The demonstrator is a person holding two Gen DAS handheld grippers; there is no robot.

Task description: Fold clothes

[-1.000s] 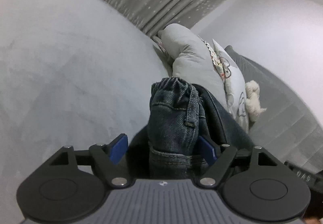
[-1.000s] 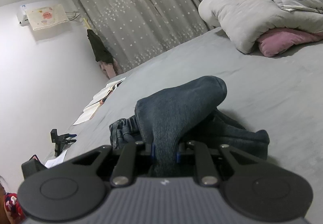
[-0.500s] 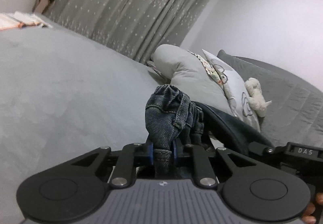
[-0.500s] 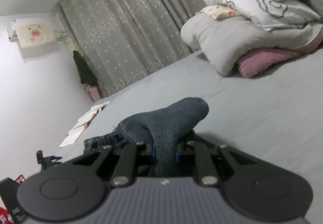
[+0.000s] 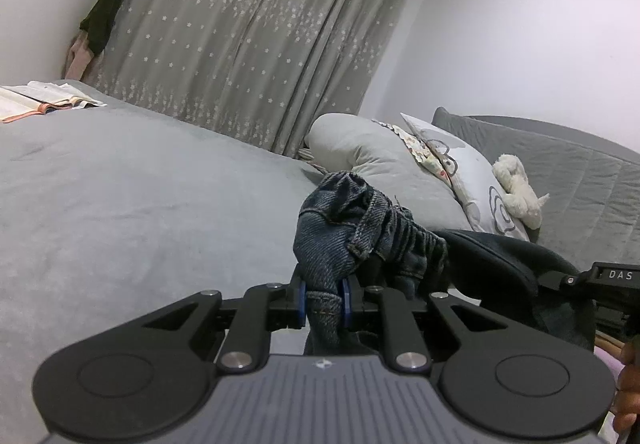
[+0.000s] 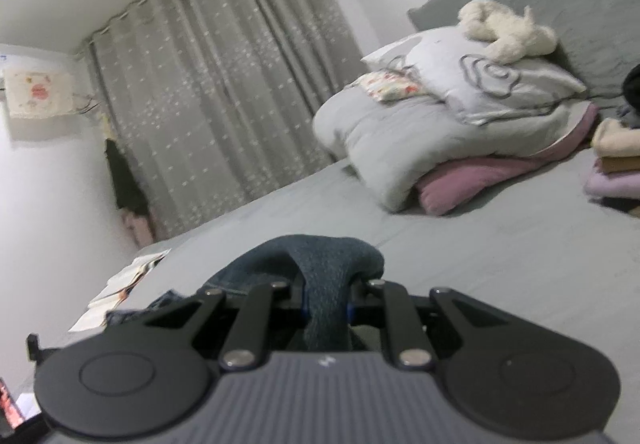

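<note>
A wide bed (image 5: 120, 204) covered in a plain grey sheet filled the room, its surface smooth apart from faint creases. Behind it hung a full-length grey curtain (image 5: 248, 44) dotted with small white stars, flanked by bare white walls. At the head of the bed, against a quilted grey headboard (image 5: 560, 164), a folded grey duvet (image 6: 400, 132) sat on a pink pillow (image 6: 480, 176), topped by a patterned pillow (image 6: 500, 80) and a cream soft toy (image 6: 508, 30). An open book (image 5: 44, 104) lay at the far edge of the sheet, and a dark garment (image 5: 106, 10) hung in the corner by the curtain. A covered air conditioner (image 6: 38, 92) was mounted high on the wall. A short stack of folded items (image 6: 616, 164) rested on the bed near the pillows. The left gripper (image 5: 324, 302) was clamped tight on a bunched waistband of dark denim jeans (image 5: 352, 228), lifted clear of the sheet. The right gripper (image 6: 326, 312) was likewise pinched on another fold of the jeans, the cloth arching over its narrow fingers.
</note>
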